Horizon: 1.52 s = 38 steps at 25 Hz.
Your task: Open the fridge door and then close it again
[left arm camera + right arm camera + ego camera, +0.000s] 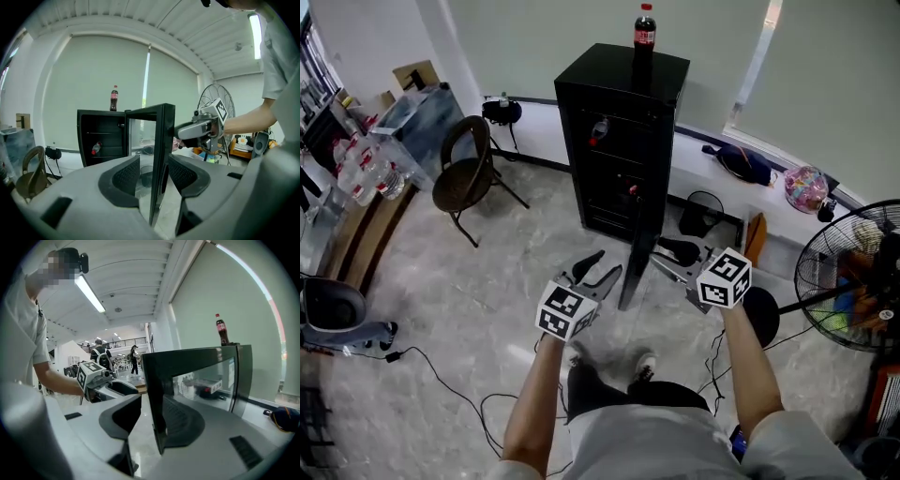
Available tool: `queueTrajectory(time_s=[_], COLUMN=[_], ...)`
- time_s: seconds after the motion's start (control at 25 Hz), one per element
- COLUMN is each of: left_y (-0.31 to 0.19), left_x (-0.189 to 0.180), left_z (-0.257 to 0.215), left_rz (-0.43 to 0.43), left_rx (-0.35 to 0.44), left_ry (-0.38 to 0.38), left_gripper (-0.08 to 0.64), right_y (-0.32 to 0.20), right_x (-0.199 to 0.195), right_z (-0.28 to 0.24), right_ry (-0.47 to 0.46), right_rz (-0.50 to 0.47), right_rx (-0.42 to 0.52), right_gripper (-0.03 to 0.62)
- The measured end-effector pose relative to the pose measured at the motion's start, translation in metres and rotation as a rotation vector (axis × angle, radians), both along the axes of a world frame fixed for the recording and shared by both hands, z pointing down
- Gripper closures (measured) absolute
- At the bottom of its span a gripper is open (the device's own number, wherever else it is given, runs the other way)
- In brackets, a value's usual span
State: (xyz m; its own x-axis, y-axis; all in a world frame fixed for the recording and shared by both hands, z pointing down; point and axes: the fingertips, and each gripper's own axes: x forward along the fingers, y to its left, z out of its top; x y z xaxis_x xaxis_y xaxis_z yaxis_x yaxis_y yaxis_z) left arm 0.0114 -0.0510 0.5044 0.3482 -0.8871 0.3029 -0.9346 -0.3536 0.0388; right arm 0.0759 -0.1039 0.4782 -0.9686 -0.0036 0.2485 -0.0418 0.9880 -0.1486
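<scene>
A brown folding chair (467,173) stands on the pale floor (516,281) at the left, with a black cable (427,364) trailing below it. A caged fan (853,281) stands at the right. A dark bag (741,164) lies on the window ledge (694,155).

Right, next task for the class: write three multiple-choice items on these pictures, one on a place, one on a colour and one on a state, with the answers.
1. Where does the cola bottle stand?
A. on top of the fridge
B. on the floor
C. on the chair

2. What colour is the fridge's cabinet?
A. white
B. black
C. red

3. How is the fridge's door?
A. shut
B. swung open
C. taken off and lying flat on the floor

Answers:
1 A: the head view shows the bottle upright on the cabinet's top.
2 B: top and sides are black in every view.
3 B: the door stands out toward the person, and the shelves inside show.
</scene>
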Motion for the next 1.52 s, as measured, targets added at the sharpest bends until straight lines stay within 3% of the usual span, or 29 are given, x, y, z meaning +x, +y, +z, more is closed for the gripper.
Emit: queueTrajectory(time_s=[0.32,0.48,0.76,0.92,1.12,1.36,1.52], left_y=[-0.022,-0.032,-0.064,-0.083,-0.103,-0.124,-0.142], left_x=[-0.036,-0.069,-0.131,-0.158,-0.187,-0.224,-0.249], left_z=[0.013,0.018,0.015,0.013,0.013,0.016,0.018], left_rz=[0.112,0.101,0.091,0.110,0.127,0.113,0.100], left_rx=[-0.076,-0.092,-0.067,-0.077,-0.080,-0.065,-0.070], left_ry=[-0.009,-0.008,0.065,0.050,0.052,0.096,0.133], left_gripper=[0.290,0.287,0.288,0.318,0.330,0.330,0.328], right_y=[0.016,0.017,-0.007,-0.045,-0.084,-0.126,-0.143], right_x=[-0.083,-0.121,-0.174,-0.183,-0.197,-0.227,-0.249], right_z=[-0.008,-0.010,-0.042,-0.076,-0.090,-0.079,-0.069], right_ry=[0.064,0.090,0.040,0.065,0.225,0.351,0.393], right_rz=[-0.086,-0.109,-0.037,0.076,0.098,0.108,0.062], right_rx=[0.038,0.037,0.077,0.216,0.465,0.619,0.681], right_gripper=[0.420,0.410,0.408,0.408,0.399,0.397,0.391])
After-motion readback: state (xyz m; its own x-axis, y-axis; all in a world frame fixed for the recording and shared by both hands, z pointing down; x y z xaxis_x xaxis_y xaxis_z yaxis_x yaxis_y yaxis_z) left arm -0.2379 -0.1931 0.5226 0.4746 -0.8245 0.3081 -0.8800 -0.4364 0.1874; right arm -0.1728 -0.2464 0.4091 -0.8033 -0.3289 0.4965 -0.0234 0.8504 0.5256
